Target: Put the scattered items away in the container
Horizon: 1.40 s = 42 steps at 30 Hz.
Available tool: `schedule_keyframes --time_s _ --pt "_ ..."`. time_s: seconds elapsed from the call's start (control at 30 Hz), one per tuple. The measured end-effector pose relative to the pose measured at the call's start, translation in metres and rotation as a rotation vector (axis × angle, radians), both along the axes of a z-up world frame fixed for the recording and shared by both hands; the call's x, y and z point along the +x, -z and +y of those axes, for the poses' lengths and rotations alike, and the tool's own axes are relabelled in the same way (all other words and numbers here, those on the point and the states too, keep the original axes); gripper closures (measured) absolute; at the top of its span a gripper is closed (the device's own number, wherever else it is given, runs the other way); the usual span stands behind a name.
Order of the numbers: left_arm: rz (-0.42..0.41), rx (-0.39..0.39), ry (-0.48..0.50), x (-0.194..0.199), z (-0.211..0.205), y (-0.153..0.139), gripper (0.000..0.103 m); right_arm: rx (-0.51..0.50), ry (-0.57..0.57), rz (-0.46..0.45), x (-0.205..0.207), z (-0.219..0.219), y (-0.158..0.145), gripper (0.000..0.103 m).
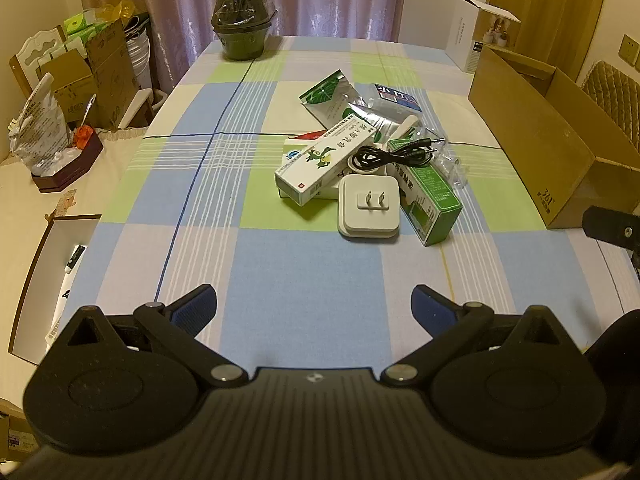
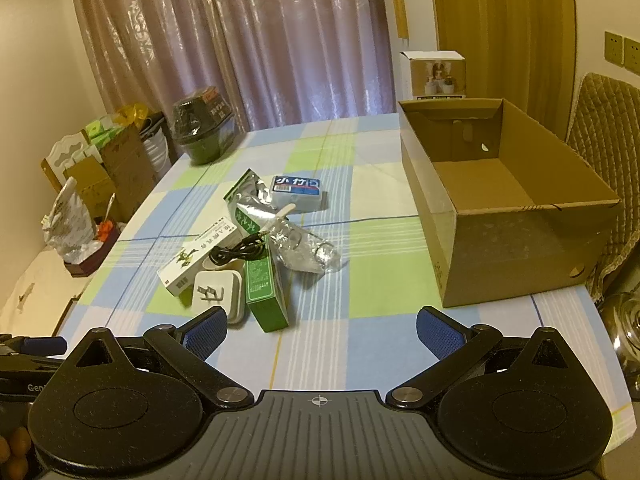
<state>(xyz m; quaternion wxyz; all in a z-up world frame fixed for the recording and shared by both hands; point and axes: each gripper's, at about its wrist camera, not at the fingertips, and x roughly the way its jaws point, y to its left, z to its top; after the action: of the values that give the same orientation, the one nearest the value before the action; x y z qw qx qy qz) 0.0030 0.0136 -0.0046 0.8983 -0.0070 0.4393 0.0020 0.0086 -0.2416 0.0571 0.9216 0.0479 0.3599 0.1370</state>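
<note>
A pile of items lies mid-table: a white plug adapter, a green box, a white medicine box, a black cable, green-and-silver pouches, a blue-labelled pack and a clear plastic bag. The open cardboard box stands to their right, empty. My left gripper and right gripper are open and empty, hovering short of the pile.
A dark wrapped pot stands at the table's far left corner. A white carton stands behind the cardboard box. Boxes and bags crowd the left side beyond the table edge. A chair stands right.
</note>
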Motion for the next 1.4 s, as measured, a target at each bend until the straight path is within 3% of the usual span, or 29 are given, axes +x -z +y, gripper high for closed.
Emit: schedule_keyframes --time_s 1.4 --pt "0.005 -0.012 -0.009 -0.0002 0.0017 0.0007 0.001 -0.002 0.001 0.01 -0.0005 -0.0009 0.0052 0.0"
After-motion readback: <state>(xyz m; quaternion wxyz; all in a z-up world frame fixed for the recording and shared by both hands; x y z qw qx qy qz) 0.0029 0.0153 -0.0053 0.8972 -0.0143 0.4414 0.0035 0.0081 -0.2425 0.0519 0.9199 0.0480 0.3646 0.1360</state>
